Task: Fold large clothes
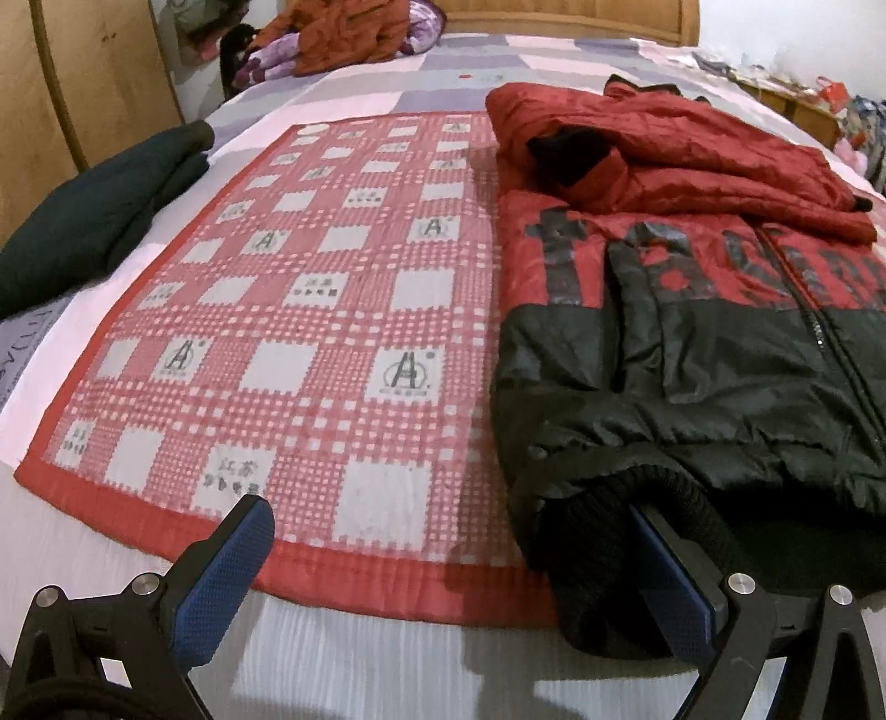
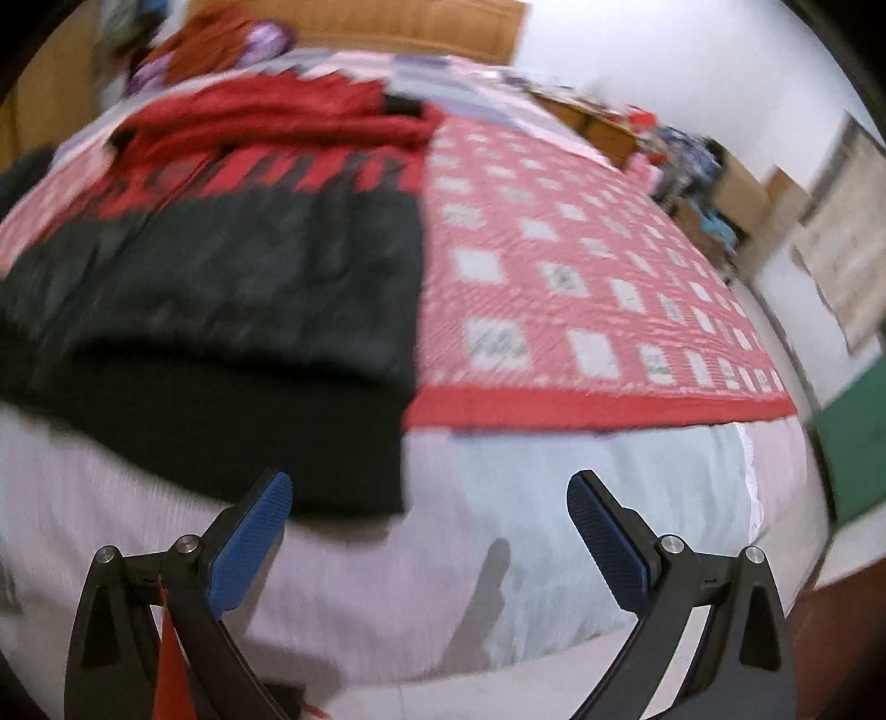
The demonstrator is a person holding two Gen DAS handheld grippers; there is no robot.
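A large padded jacket, red across the chest with big dark lettering and black below, is laid front-up on a bed, its zip running down the middle. Its upper part is covered by folded-over red quilted fabric, with a black cuff showing among the folds. The jacket rests partly on a red-and-white checked quilted mat with a plain red border, which is spread over the pale striped bedsheet. The black ribbed hem of the jacket hangs over the mat's near edge onto the sheet.

In the left wrist view, the left gripper is held low at the near edge of the bed with its blue-padded fingers spread wide apart. One finger lies over the mat's red border; the other is pressed against, and partly hidden by, the jacket's ribbed hem corner. Nothing is clamped between them.

The right wrist view is blurred. There the right gripper is seen above the sheet with its fingers likewise wide apart and empty, the left finger just at the edge of the black hem, the other over bare sheet.

A folded dark green garment is placed on the far left of the bed, well apart from the jacket. An orange and purple heap of clothes is piled near the wooden headboard.
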